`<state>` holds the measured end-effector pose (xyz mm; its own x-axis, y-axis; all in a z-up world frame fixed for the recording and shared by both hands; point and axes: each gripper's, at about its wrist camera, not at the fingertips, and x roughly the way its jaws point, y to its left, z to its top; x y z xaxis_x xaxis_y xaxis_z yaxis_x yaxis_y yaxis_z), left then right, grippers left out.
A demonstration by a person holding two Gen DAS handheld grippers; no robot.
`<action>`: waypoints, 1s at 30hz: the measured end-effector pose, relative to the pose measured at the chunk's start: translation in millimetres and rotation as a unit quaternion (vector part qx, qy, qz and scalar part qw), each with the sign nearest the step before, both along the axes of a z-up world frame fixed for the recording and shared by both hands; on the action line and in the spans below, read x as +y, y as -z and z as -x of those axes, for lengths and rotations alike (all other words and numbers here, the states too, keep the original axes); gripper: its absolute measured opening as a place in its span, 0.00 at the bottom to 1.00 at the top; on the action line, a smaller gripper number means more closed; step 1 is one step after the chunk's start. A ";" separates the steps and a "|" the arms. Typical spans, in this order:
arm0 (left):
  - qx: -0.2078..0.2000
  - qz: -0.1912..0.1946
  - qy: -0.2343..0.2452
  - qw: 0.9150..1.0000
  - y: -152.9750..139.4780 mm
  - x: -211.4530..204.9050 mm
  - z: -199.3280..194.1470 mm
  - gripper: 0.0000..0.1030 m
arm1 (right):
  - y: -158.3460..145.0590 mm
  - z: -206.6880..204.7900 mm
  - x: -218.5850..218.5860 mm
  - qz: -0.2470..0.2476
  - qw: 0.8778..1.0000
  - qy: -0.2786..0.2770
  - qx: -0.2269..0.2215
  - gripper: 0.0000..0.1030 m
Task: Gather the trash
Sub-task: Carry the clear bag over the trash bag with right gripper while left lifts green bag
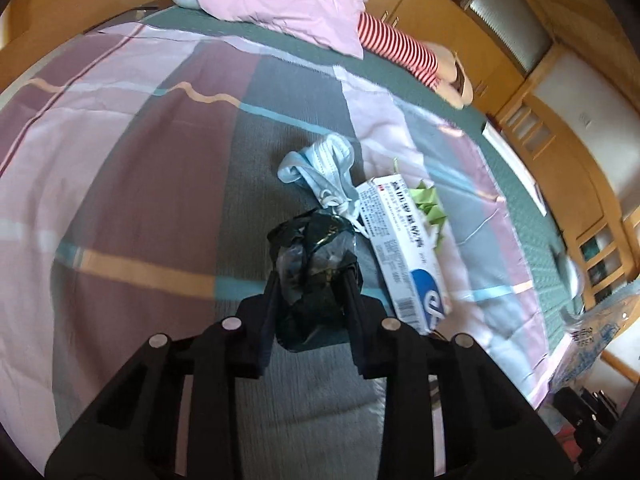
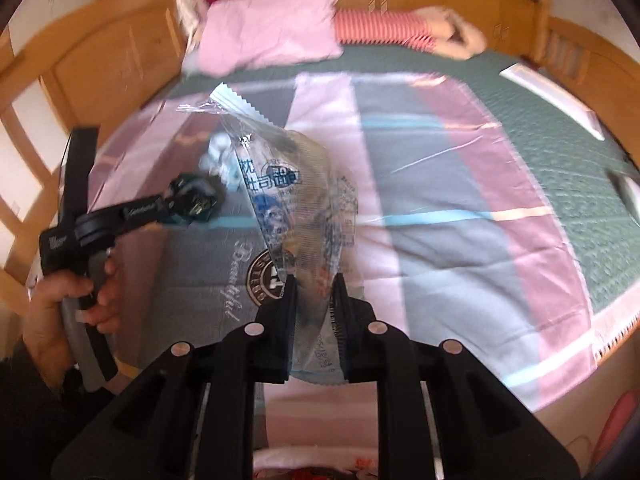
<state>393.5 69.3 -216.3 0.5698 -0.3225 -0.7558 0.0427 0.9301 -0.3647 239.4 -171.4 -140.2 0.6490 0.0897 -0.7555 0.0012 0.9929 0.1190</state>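
I see matt, woven cloth on the bedspread (image 1: 140, 208), smooth and faintly sheened at the pink bands. At my twelve o'clock the crumpled black wrapper (image 1: 316, 264) looks like thin glossy plastic film. The face mask (image 1: 320, 168) is soft, pleated, matt fabric; the box (image 1: 404, 252) is smooth printed card. My clear printed bag (image 2: 296, 200) is shiny crinkled plastic. The headboard (image 2: 120, 60) is varnished wood.

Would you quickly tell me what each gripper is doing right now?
Left gripper: closed on the crumpled black wrapper.
Right gripper: closed on the clear printed plastic bag.
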 end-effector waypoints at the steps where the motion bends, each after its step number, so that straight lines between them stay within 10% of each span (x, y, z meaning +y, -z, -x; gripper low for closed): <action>1: -0.007 -0.009 -0.002 1.000 -4.0 -0.4 7.8 0.29 | -1.4 4.1 -2.4 -0.004 1.000 0.005 -0.008 0.18; 8: -0.052 -0.119 0.011 0.992 -29.4 -9.4 63.5 0.29 | -5.8 39.0 -8.9 -0.029 0.999 0.002 -0.025 0.18; 20: 0.048 -0.033 -0.014 0.998 5.8 38.5 102.5 0.30 | -8.8 53.8 9.6 -0.043 0.999 -0.018 -0.028 0.18; 24: 0.045 -0.033 -0.004 0.998 5.8 26.1 99.9 0.55 | -9.8 58.3 12.2 -0.037 0.999 -0.018 -0.028 0.18; 30: 0.035 -0.052 0.016 0.998 7.9 9.7 93.9 0.65 | -10.3 62.3 10.4 -0.032 0.999 -0.011 -0.029 0.18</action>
